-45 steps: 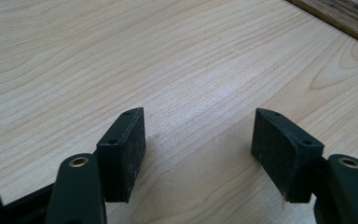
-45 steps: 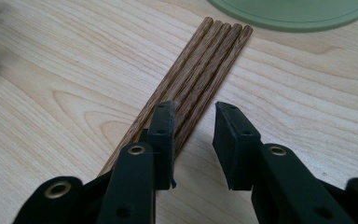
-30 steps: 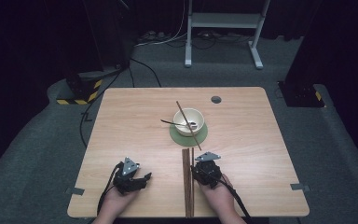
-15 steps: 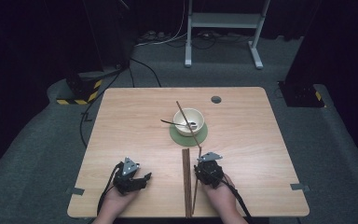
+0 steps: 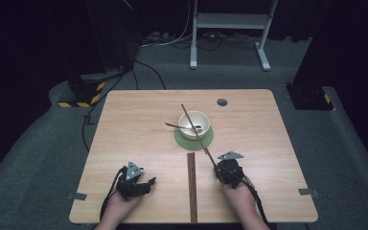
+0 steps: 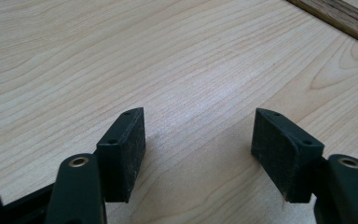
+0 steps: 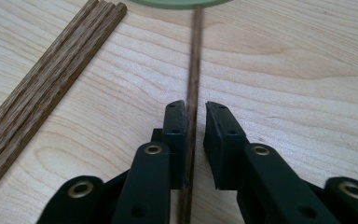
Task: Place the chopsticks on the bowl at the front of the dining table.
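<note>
Right gripper view: our right gripper (image 7: 195, 114) has just been closing around the chopstick (image 7: 194, 70), a gap left at one pad. Next we finish the pinch, then lift. Left gripper (image 6: 198, 135) spread, idle.

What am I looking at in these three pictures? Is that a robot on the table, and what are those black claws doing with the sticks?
No robot: a person sits at a wooden table and holds a black two-jaw gripper in each hand. The high view looks down from above; the other two come from small cameras riding on each gripper, looking along its jaws.

On the table stand a white bowl on a green mat, with a spoon in it, and a bundle of chopsticks lying flat.

The right gripper has one long chopstick between its jaws, which have just been closing; a small gap remains on one side. Its far end leans across the bowl. The left gripper rests open, holding nothing.
</note>
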Available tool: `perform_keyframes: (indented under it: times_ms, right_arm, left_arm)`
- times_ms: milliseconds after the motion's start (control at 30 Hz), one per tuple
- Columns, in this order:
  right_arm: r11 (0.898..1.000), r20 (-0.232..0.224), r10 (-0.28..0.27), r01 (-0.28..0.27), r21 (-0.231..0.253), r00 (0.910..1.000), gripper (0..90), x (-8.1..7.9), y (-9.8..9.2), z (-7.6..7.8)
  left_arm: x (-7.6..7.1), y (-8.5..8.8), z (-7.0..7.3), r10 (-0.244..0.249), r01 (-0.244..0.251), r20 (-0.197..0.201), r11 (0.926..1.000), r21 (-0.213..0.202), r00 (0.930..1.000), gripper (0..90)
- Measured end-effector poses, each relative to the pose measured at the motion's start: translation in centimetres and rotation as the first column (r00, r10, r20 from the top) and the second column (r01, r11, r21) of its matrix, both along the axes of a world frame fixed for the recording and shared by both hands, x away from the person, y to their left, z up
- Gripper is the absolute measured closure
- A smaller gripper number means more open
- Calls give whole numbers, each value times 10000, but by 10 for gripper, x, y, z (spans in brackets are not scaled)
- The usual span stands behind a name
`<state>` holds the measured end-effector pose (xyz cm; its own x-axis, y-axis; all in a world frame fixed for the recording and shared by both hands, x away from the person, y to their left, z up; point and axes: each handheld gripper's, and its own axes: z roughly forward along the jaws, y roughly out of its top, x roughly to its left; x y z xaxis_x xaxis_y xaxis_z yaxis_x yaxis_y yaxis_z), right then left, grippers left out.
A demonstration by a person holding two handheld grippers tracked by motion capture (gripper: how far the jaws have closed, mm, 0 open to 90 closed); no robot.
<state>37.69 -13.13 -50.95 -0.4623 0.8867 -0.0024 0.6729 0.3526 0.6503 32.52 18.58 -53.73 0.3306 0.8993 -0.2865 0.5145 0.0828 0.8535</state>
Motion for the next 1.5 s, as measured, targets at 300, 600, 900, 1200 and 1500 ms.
perform_keyframes:
  times_ms: [300, 600, 900, 1200, 1500]
  right_arm:
    - [9999, -15, 92, -92, -103, 10000, 729, -14, -5, -1]
    - [9980, -210, 511, -518, -362, 9985, 624, -19, -9, 1]
    - [9969, -264, 599, -612, -491, 9979, 756, -14, -4, 3]
    - [9975, -307, 508, -523, -483, 9982, 841, -11, -11, 10]
    - [9996, 226, 158, -153, -241, 9996, 841, -3, -26, 39]
  left_arm:
    - [0, 0, 0, 2, -2, 0, 10000, 0, 10000, 352]
    - [0, 0, 0, -3, 3, 0, 10000, 0, 10000, 352]
    - [0, 0, 0, -6, 6, -2, 10000, -7, 10000, 351]
    - [0, 0, 0, -8, 8, -4, 10000, 1, 10000, 351]
    - [0, 0, 0, -13, 13, -3, 10000, 7, 10000, 351]
